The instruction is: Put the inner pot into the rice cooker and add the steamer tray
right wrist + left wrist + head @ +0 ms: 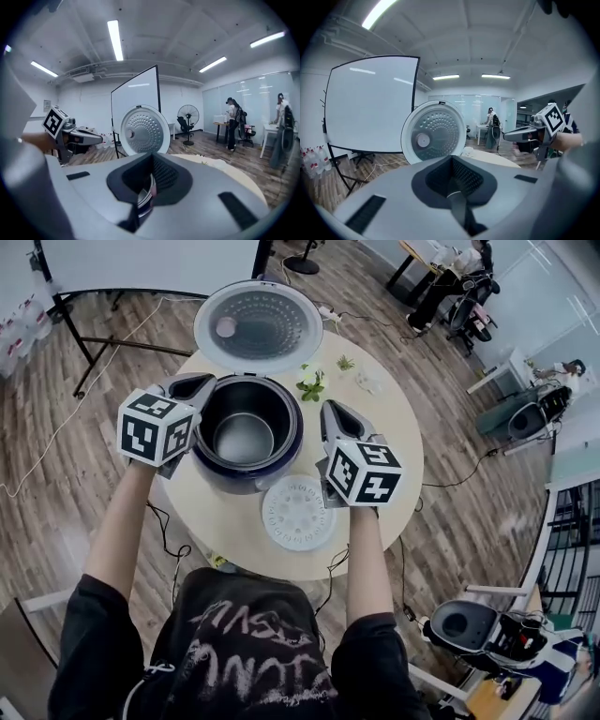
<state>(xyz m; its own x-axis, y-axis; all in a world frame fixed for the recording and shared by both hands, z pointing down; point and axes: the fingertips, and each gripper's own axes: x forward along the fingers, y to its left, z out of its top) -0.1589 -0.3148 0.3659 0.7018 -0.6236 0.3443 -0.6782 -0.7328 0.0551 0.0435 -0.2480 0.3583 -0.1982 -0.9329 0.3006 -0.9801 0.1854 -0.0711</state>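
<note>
Open office, wood floor, and we're standing at the near edge of a round beige table [375, 413], looking straight down. The rice cooker [281, 463] is sitting left of centre with its lid [258, 326] standing open at the back. That's blocking the far side, while the mouth is lying open from above. The inner pot [244, 437] is already sitting inside the cooker. The steamer tray [298, 512] is lying flat on the table just in front of the cooker, towards its right and close to the near edge, so there's little margin there. We're holding the left gripper [206, 382] beside the cooker's left rim, about over the table's left edge. The right gripper [330, 409] is hanging just off the right rim, and its marker cube [366, 472] is overlapping the tray's right edge in the head view. Both sets of fingers are pressed together. A striped sliver is showing in the right gap, and we can't tell whether it's pinched or just seen beyond. Most of the free tabletop is lying right of the cooker. A green-and-white sprig [310, 381] and a couple of small bits are lying by the lid's right side. Off the table, a projection screen [370, 105] is standing behind-left, with a fan [188, 117] further back. A person [232, 123] is standing at a far desk, and cables [459, 474] are trailing over the floor on the right.
</note>
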